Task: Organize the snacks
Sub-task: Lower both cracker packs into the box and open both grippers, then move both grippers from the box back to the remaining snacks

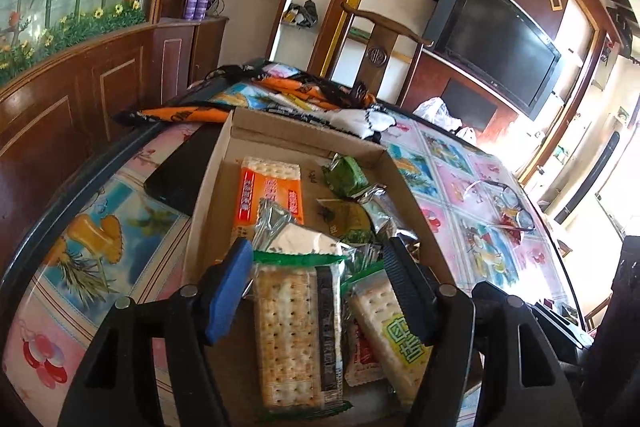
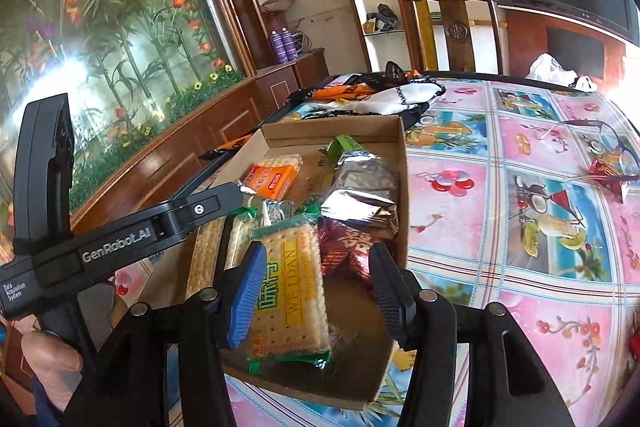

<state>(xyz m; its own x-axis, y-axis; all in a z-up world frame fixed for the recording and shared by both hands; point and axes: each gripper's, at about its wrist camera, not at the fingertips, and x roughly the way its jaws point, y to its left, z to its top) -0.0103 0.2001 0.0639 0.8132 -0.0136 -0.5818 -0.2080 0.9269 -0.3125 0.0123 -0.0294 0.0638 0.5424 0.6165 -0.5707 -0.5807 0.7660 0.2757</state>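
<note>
Between the right gripper [image 2: 316, 291] jaws, low in the frame, a Weidan cracker pack [image 2: 290, 291] sits unpressed in the cardboard box [image 2: 332, 131]. Left gripper [image 1: 320, 279] gapes over another cracker pack [image 1: 292, 339], empty. Light, crinkly, slippery, brittle; likely best pinched across the flat middle.

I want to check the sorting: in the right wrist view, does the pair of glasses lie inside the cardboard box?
No, the glasses lie on the patterned tablecloth, clearly apart from the cardboard box that holds the snacks.
</note>
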